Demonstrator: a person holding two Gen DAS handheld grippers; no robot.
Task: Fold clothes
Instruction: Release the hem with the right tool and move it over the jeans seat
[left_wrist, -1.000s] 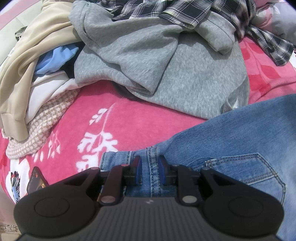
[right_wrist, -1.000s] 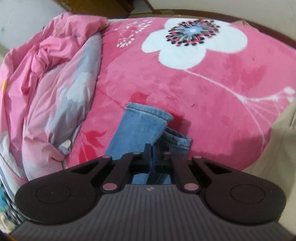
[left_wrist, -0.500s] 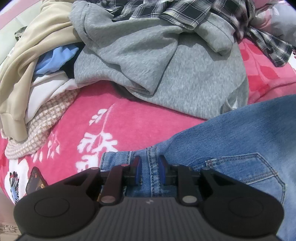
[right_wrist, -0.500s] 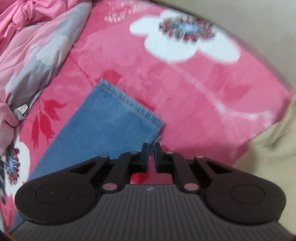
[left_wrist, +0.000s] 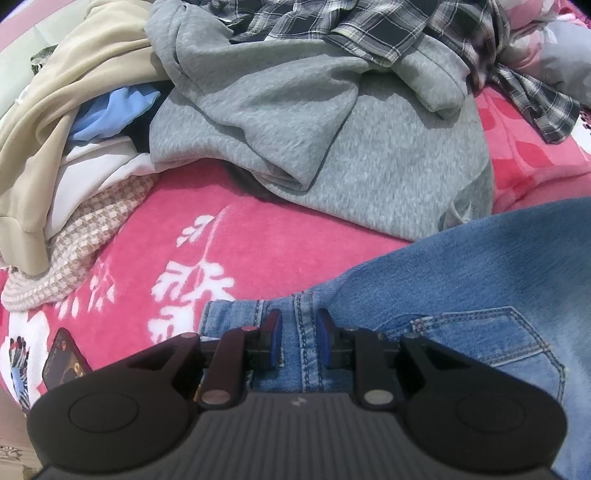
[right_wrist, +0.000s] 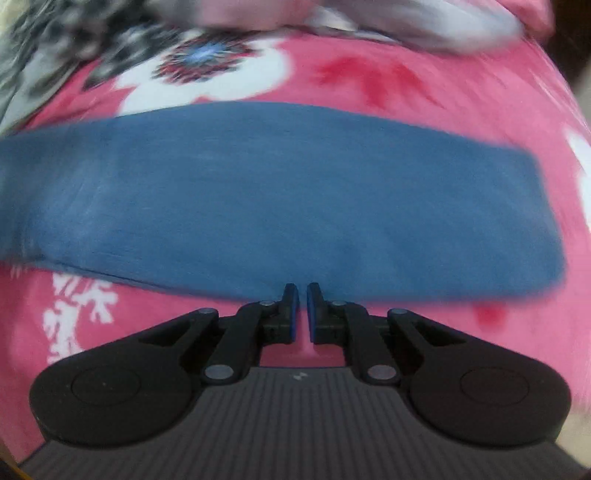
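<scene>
Jeans (left_wrist: 461, 295): spread on the pink blanket (left_wrist: 258, 243), waistband end at your left gripper (left_wrist: 297, 334). Its blue fingers (left_wrist: 275, 343) stand a little apart and clamp the stitched seam of the waistband, which runs straight up between them. A back pocket lies just right of the fingers; the rest of the denim runs off right and beyond.

Leg of the jeans (right_wrist: 258, 199): in the right wrist view, a flat blue band lying crosswise just beyond your right gripper (right_wrist: 302, 295). Those fingers (right_wrist: 291, 314) are nearly together with a thin slit between them, and only pink blanket shows in the slit. The tips sit at the near edge of the leg; whether they touch it cannot be told, as the view is blurred.

Grey sweatshirt (left_wrist: 332, 129): heaped well beyond the left fingers.
Plaid shirt (left_wrist: 406, 33): on top of the sweatshirt, trailing right.
Beige garment (left_wrist: 74, 92): far left of the fingers, over a light blue piece (left_wrist: 114, 110) and a checked knit (left_wrist: 74, 251).
Phone (left_wrist: 61, 358): on the blanket, left of the fingers.
</scene>
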